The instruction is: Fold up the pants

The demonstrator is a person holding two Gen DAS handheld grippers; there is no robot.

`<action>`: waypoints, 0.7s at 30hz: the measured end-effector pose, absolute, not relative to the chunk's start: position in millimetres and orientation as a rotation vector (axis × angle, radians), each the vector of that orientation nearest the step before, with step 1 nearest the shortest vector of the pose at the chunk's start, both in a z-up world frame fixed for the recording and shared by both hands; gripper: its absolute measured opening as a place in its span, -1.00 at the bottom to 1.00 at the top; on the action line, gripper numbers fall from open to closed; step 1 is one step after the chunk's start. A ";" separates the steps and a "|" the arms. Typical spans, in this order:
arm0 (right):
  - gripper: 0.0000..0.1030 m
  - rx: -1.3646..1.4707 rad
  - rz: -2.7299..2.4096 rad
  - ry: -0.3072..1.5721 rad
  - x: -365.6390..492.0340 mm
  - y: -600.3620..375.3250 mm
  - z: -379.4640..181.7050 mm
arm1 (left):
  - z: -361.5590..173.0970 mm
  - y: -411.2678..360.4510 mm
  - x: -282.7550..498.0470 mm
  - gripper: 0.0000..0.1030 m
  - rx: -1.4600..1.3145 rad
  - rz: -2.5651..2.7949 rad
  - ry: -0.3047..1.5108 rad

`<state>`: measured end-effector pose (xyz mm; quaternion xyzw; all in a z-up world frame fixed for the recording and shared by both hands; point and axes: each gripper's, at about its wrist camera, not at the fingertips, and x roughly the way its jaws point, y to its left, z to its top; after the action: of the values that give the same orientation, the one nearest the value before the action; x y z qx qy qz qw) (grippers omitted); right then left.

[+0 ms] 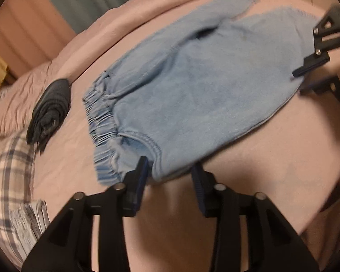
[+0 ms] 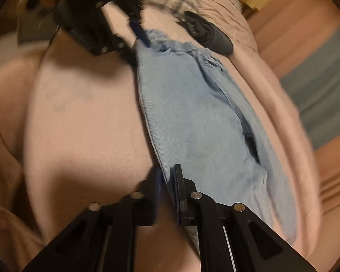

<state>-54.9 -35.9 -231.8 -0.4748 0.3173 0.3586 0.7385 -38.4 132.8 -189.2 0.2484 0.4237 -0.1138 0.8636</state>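
Your pants [image 1: 192, 86], light blue denim with an elastic waistband [image 1: 102, 122], lie spread on the pink bed cover [image 1: 272, 154], already doubled lengthwise so one leg sits on the other. The hems point toward the far rolled edge of the cover; the waistband faces the pillow end.

Your left claw [image 1: 170, 172] stands at the near waistband corner with its jaws apart. The left finger touches the fabric edge; the right finger rests clear of it on the cover. Nothing is pinched between them.

Your right claw [image 2: 167, 174] sits at the long folded edge near the leg end. In the right wrist view the jaws are narrowly parted, and the denim edge runs into the gap. Motion blur prevents me from confirming whether the fabric is clamped, so I cannot tell its state. In the left wrist view the same claw [image 1: 306, 79] appears at the far right of the garment.

A dark folded garment [image 1: 49, 111] lies on the cover just beside the waistband, apart from it. A plaid cloth [image 1: 13, 170] lies beyond that, near the pillow [image 1: 18, 95].
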 end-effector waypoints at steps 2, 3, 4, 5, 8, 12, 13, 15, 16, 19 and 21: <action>-0.44 -0.885 0.821 0.731 -45.3 -51.3 -205.2 | -168.2 141.3 -38.3 0.05 0.440 -0.260 0.847; -0.19 -0.820 0.811 0.739 -37.9 -59.1 -195.8 | -158.6 144.1 -38.0 0.30 0.398 -0.260 0.807; -0.11 -0.754 0.783 0.750 -26.9 -68.3 -187.8 | -151.5 146.3 -32.7 0.56 0.349 -0.248 0.769; -0.08 -0.693 0.737 0.757 -14.1 -78.1 -182.6 | -148.9 148.0 -25.0 0.61 0.307 -0.240 0.753; -0.08 -0.565 0.561 0.830 27.2 -103.9 -184.8 | -167.4 155.0 12.6 0.58 0.219 -0.192 0.828; -0.07 -0.577 0.443 1.020 44.3 -140.8 -224.4 | -213.3 172.8 24.2 0.60 0.212 -0.125 0.967; -0.05 -0.538 0.467 0.982 38.8 -150.2 -221.7 | -211.6 179.1 16.1 0.64 0.173 -0.135 0.934; 0.14 -0.489 0.474 1.018 36.8 -168.4 -218.0 | -208.5 190.0 12.3 0.64 0.100 -0.150 0.966; 0.14 -0.465 0.475 1.040 40.0 -174.2 -214.6 | -204.7 196.5 15.0 0.66 0.048 -0.157 0.993; 0.15 -0.407 0.494 1.073 52.5 -175.9 -196.8 | -186.2 212.9 30.9 0.60 -0.077 -0.153 0.988; 0.15 -0.379 0.544 1.015 60.9 -171.3 -181.8 | -170.0 217.6 46.7 0.63 -0.096 -0.138 0.926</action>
<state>60.9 -171.3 -181.8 -0.1782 0.4768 0.2559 0.8218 46.6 217.6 -170.0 -0.0461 0.4462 -0.0666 0.8913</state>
